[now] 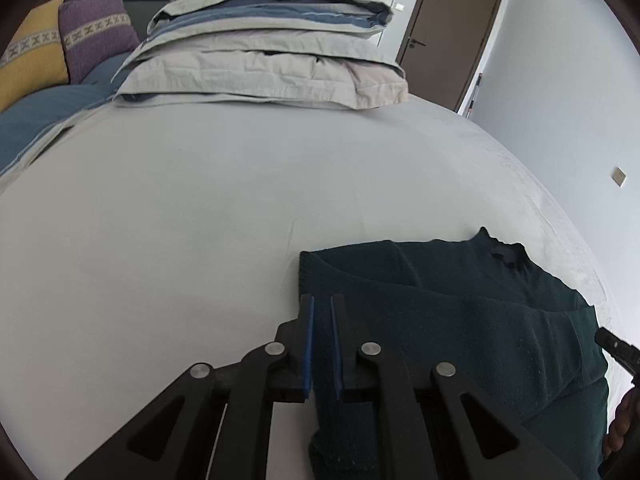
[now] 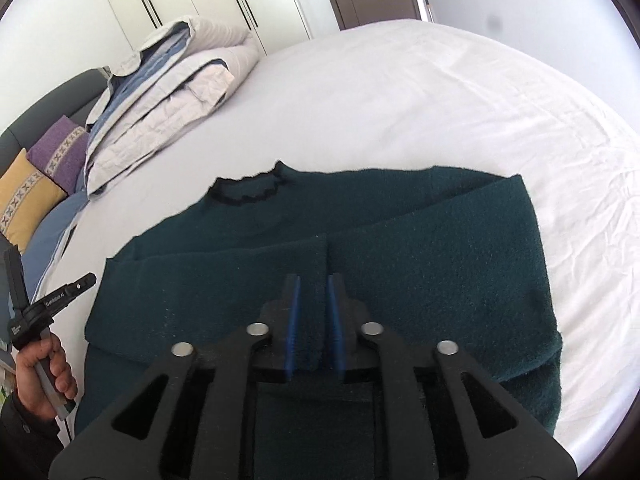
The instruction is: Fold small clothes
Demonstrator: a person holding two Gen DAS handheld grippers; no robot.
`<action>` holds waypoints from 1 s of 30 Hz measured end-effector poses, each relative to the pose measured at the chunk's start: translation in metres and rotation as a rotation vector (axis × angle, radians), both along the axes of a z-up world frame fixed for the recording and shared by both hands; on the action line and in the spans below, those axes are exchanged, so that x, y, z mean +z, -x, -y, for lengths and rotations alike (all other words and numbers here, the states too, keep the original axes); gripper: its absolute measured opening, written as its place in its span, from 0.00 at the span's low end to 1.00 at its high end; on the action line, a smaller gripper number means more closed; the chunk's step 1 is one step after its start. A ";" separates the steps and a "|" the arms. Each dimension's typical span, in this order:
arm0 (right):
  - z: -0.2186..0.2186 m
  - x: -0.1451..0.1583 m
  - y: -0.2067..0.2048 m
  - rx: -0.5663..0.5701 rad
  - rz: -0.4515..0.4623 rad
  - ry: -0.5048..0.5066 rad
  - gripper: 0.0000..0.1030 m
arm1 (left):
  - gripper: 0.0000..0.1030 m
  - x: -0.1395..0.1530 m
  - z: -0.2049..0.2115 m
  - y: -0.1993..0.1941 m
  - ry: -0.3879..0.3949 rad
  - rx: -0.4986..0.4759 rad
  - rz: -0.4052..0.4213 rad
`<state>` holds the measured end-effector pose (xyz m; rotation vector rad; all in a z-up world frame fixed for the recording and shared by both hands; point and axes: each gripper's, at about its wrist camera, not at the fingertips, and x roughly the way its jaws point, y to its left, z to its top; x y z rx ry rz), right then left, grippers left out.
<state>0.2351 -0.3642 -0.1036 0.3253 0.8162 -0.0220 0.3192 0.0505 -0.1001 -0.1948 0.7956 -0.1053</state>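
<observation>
A dark green knitted sweater lies flat on the white bed, its black-trimmed neckline toward the far left and both sleeves folded across its body. My right gripper is shut on a strip of the sweater's fabric near its lower middle. In the left wrist view the sweater fills the lower right. My left gripper is shut on the sweater's left edge, with fabric running between the blue pads. The left gripper's handle and the hand holding it show at the left edge of the right wrist view.
The white bed sheet spreads wide to the left and far side. A stack of folded grey and blue bedding sits at the head of the bed. Purple and yellow cushions lie beside it. A brown door stands beyond the bed.
</observation>
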 end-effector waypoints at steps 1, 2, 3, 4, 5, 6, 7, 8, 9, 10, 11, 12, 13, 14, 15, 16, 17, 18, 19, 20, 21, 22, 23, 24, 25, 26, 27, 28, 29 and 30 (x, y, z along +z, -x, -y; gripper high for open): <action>-0.006 0.000 -0.002 0.010 -0.003 0.015 0.49 | 0.08 0.002 0.006 0.006 -0.024 -0.015 0.005; -0.013 -0.002 -0.006 0.024 -0.018 0.038 0.49 | 0.08 0.003 0.011 0.011 -0.045 -0.026 0.007; -0.019 -0.006 -0.010 0.041 -0.042 0.062 0.49 | 0.08 0.001 0.016 0.016 -0.067 -0.034 0.005; -0.024 -0.011 -0.013 0.054 -0.062 0.078 0.49 | 0.08 -0.003 0.021 0.018 -0.104 -0.040 -0.004; -0.028 -0.018 -0.018 0.064 -0.094 0.097 0.48 | 0.08 -0.010 0.025 0.018 -0.148 -0.043 -0.027; -0.030 -0.030 -0.023 0.061 -0.147 0.123 0.44 | 0.09 -0.022 0.027 0.015 -0.174 -0.048 -0.072; -0.029 -0.041 -0.025 0.053 -0.176 0.134 0.41 | 0.11 -0.036 0.025 0.012 -0.171 -0.051 -0.115; -0.026 -0.044 -0.023 0.055 -0.142 0.127 0.41 | 0.14 -0.044 0.020 0.014 -0.162 -0.046 -0.115; -0.024 -0.044 -0.021 0.053 -0.122 0.118 0.39 | 0.18 -0.045 0.015 0.015 -0.145 -0.045 -0.103; -0.022 -0.044 -0.021 0.045 -0.120 0.104 0.38 | 0.19 -0.045 0.012 0.015 -0.127 -0.047 -0.107; -0.021 -0.042 -0.021 0.032 -0.122 0.105 0.37 | 0.20 -0.044 0.009 0.014 -0.117 -0.047 -0.112; -0.021 -0.040 -0.021 0.020 -0.128 0.117 0.37 | 0.24 -0.043 0.008 0.014 -0.127 -0.045 -0.113; -0.020 -0.036 -0.018 0.003 -0.131 0.127 0.37 | 0.25 -0.040 0.007 0.015 -0.137 -0.039 -0.112; -0.018 -0.030 -0.014 -0.025 -0.126 0.128 0.37 | 0.25 -0.037 0.004 0.018 -0.124 -0.031 -0.110; -0.015 -0.024 -0.008 -0.039 -0.102 0.112 0.37 | 0.25 -0.032 0.001 0.024 -0.098 -0.023 -0.103; -0.014 -0.017 -0.002 -0.038 -0.064 0.088 0.37 | 0.25 -0.028 -0.002 0.031 -0.078 -0.017 -0.088; -0.012 -0.012 0.004 -0.035 -0.031 0.071 0.37 | 0.25 -0.025 -0.004 0.036 -0.075 -0.016 -0.072; -0.013 -0.010 0.008 -0.029 -0.014 0.065 0.39 | 0.25 -0.024 -0.003 0.042 -0.089 -0.017 -0.062; -0.015 -0.013 0.008 -0.022 -0.027 0.081 0.40 | 0.26 -0.026 -0.001 0.044 -0.115 -0.020 -0.065; -0.016 -0.021 0.004 -0.017 -0.074 0.106 0.40 | 0.27 -0.031 0.000 0.045 -0.144 -0.022 -0.084; -0.014 -0.033 0.001 -0.017 -0.153 0.120 0.41 | 0.26 -0.037 -0.002 0.043 -0.169 -0.012 -0.125; -0.012 -0.039 -0.003 -0.008 -0.169 0.095 0.41 | 0.27 -0.041 -0.007 0.043 -0.149 -0.008 -0.144; -0.007 -0.036 0.001 -0.016 -0.139 0.067 0.41 | 0.27 -0.038 -0.013 0.046 -0.126 0.007 -0.141; -0.003 -0.030 0.006 -0.055 -0.145 0.057 0.40 | 0.26 -0.034 -0.019 0.052 -0.121 0.024 -0.141; 0.000 -0.022 0.013 -0.098 -0.142 0.049 0.42 | 0.30 -0.027 -0.025 0.060 -0.106 0.027 -0.125; 0.004 -0.014 0.023 -0.118 -0.113 0.017 0.42 | 0.34 -0.021 -0.031 0.069 -0.089 0.021 -0.109; 0.007 -0.006 0.035 -0.118 -0.082 -0.016 0.42 | 0.46 -0.016 -0.037 0.081 -0.076 0.020 -0.101; 0.008 0.000 0.048 -0.116 -0.059 -0.044 0.42 | 0.55 -0.010 -0.043 0.094 -0.053 0.022 -0.090; 0.011 0.006 0.060 -0.111 -0.042 -0.066 0.42 | 0.58 -0.006 -0.050 0.108 -0.019 0.020 -0.083; 0.012 0.010 0.078 -0.097 -0.025 -0.088 0.42 | 0.63 -0.004 -0.055 0.124 0.020 0.012 -0.085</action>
